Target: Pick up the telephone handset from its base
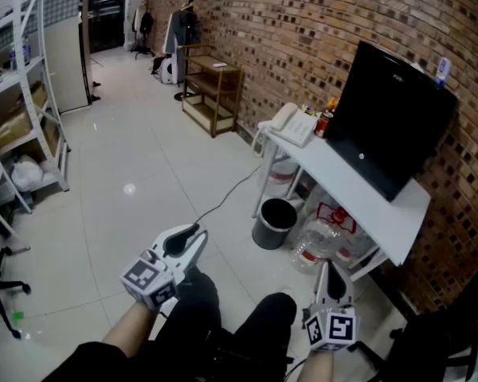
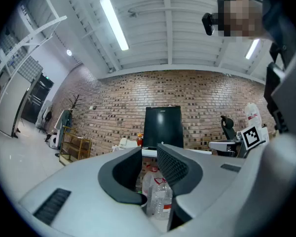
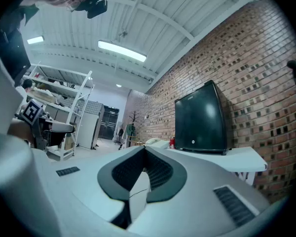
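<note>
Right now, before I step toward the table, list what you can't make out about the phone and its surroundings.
Telephone, head view: too small to see how the handset sits on it.
Telephone, left gripper view: tiny, lower edge cut off by the left gripper.
Bottles beside the monitor: too small to identify.
Water jugs: partly hidden under the table.

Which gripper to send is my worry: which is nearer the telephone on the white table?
Left, narrowly, judging by the head view. The left gripper is farther forward, off to the telephone's left; the right gripper hangs back near the table's opposite end.
</note>
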Motion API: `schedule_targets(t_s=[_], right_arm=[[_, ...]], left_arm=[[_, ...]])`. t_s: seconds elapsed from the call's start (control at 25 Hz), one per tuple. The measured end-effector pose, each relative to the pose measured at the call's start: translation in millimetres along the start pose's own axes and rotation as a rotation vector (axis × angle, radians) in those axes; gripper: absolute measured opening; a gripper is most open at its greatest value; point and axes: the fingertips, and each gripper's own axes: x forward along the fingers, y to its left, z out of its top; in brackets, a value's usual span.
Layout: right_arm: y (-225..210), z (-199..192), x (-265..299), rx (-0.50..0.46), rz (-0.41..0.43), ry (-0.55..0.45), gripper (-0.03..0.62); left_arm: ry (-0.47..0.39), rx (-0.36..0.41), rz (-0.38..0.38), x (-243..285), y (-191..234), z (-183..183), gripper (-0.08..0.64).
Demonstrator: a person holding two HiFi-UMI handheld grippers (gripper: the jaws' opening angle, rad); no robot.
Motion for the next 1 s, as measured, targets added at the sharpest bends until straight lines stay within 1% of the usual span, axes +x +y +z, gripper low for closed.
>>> schedule_targets(t_s=[0.12, 0.24, 0.36, 0.48, 0.6, 0.76, 0.88, 1.0], right_arm=[[-3.7, 10.8, 6.5, -0.004, -0.005, 0.005, 0.009], [-1.3, 15.2, 11.6, -0.013, 0.022, 0.001, 0.009], [-1.9, 14.9, 20.1, -0.046, 0.035, 0.012, 0.009], [-8.7, 15.4, 35.4, -0.041, 0.041, 0.009, 0.009], [-15.6, 14.6, 56.4, -0.033, 0.051, 0.003, 0.009], [-26.5, 5.2, 93.2, -0.048, 0.057, 0.015, 0.009], [-33.7, -1.1, 112.7, -0.047, 0.051, 0.025, 0.009], [-41.8, -0.9, 129.0, -0.033, 0.044, 0.014, 0.009]], left_arm=[[-0.008, 0.024, 0.009, 9.3, 5.4, 10.9, 0.098], [-0.021, 0.022, -0.001, 15.1, 7.8, 14.1, 0.098], [-0.012, 0.051, -0.008, 25.5, 12.3, 13.7, 0.098], [-0.002, 0.072, -0.012, 42.6, 22.2, 12.8, 0.098], [0.004, 0.065, -0.020, 65.1, 32.1, 9.0, 0.098], [-0.007, 0.055, -0.045, 103.6, 43.8, 8.4, 0.098], [-0.006, 0.047, -0.054, 124.5, 54.8, 7.1, 0.098], [-0.013, 0.047, -0.059, 144.1, 66.7, 10.3, 0.098]])
